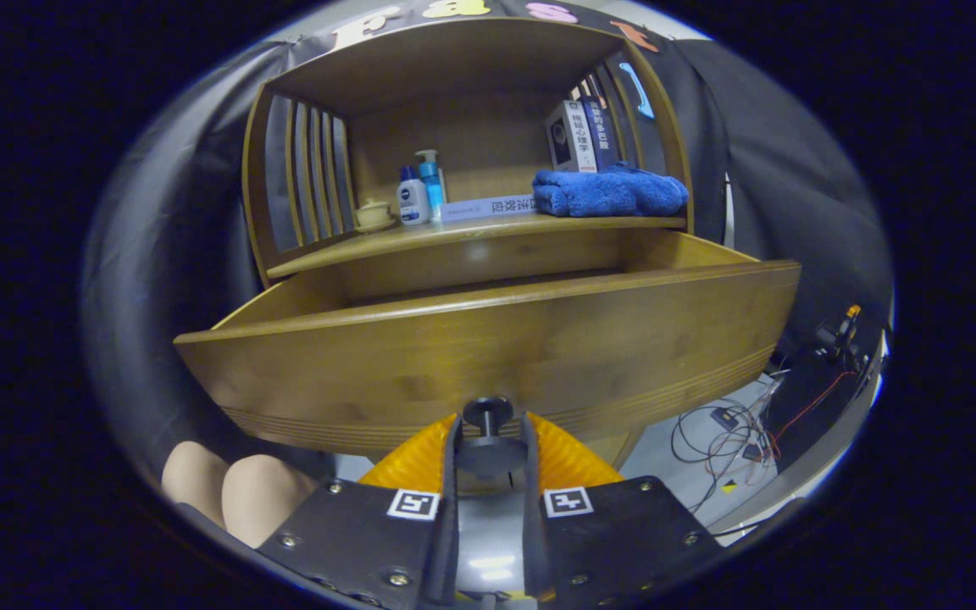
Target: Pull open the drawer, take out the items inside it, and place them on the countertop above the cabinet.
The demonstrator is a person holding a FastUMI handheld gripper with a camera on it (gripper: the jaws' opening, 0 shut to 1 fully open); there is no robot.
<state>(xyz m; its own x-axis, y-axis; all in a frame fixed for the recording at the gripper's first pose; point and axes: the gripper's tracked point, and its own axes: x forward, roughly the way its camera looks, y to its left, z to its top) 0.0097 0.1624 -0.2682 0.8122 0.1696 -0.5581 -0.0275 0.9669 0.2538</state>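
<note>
In the gripper view the tool is clamped on the dark round knob at the near face of the wooden drawer — one finger pressing on each side of the knob's stem. The drawer stands pulled out from the cabinet; its inside is hidden behind the front panel. On the bench above it sit a folded blue towel at the right, a flat book near the middle, and two small bottles beside a little lidded cup at the left — upright books lean at the far right.
</note>
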